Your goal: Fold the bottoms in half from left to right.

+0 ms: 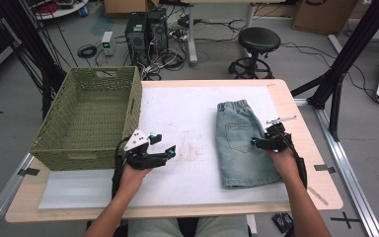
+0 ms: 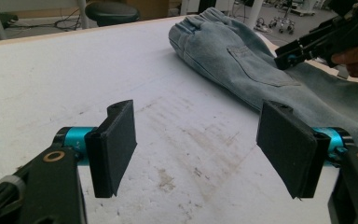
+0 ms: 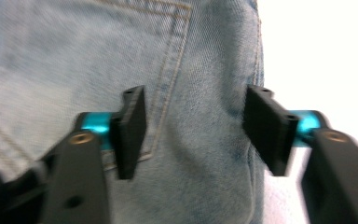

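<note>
The soft, floppy denim shorts (image 1: 242, 143) look easiest to pinch at their edge, where the right gripper (image 1: 260, 142) hangs open, while the left gripper (image 1: 164, 148) waits open beside them.

A wooden table (image 1: 306, 148) holds everything. A big white sheet (image 1: 187, 113) covers most of its top — bare wood shows along the edges. The sheet has brown smudges near its middle. On the left stands a green woven basket (image 1: 90, 116), its left side sticking out past the table edge. On the right lie blue jean shorts (image 1: 242, 143), flat on the sheet, waistband at the far end — a back pocket faces up.
</note>
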`<action>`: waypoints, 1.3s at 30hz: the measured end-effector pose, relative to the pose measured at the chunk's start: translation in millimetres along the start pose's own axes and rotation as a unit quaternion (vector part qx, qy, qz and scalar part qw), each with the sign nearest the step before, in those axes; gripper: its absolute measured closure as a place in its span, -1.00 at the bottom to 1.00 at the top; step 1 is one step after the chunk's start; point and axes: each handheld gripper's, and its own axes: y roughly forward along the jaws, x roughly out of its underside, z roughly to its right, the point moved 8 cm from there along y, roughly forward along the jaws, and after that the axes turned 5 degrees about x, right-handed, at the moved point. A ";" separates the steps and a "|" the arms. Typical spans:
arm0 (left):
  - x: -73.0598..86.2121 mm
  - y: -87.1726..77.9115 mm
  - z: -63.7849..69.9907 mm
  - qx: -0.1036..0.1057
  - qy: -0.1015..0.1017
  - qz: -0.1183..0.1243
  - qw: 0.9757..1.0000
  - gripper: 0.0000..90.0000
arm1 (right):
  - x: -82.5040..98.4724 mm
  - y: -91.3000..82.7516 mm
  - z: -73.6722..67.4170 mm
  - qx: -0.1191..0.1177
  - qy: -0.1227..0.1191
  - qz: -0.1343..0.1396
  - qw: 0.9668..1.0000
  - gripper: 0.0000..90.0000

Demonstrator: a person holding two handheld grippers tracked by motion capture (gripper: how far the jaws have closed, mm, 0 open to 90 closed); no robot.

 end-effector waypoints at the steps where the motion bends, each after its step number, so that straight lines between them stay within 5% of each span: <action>1: 0.2 0.0 0.0 -0.001 -0.001 0.000 1.000 -0.37 | -1.9 -3.8 -2.3 -0.005 0.000 0.013 1.000 -0.15; 7: -0.4 -0.5 -0.3 -0.002 -0.001 0.002 1.000 -0.37 | -7.6 -14.7 -33.8 -0.059 -0.003 0.032 0.998 -0.26; 12: 0.0 -0.2 0.3 -0.001 -0.001 0.000 1.000 -0.37 | -1.4 -10.1 -62.4 -0.065 -0.034 0.023 0.997 -0.29; 15: -0.7 -1.3 0.3 -0.002 -0.002 0.002 1.000 -0.37 | 8.2 2.7 -63.3 -0.055 -0.037 0.000 0.998 -0.29; 18: -0.6 -1.3 0.2 -0.002 -0.002 0.001 1.000 -0.37 | 10.7 3.7 -66.0 -0.042 -0.049 0.007 0.998 -0.31; 22: 0.0 -0.4 0.6 -0.001 -0.002 0.000 1.000 -0.37 | 9.8 -11.8 -74.7 -0.071 -0.032 0.030 0.996 -0.29; 26: 1.2 1.9 2.8 0.002 0.001 -0.004 1.000 -0.37 | 12.8 -16.4 -92.1 -0.084 -0.052 0.031 0.995 -0.28; 33: 0.5 1.7 4.1 0.003 0.000 -0.002 1.000 -0.37 | 17.5 -0.3 -106.1 -0.036 -0.091 0.008 0.995 -0.30; 39: 0.8 2.1 3.5 0.002 0.000 -0.003 1.000 -0.37 | 17.8 -22.1 -104.3 -0.077 -0.055 0.039 0.995 -0.24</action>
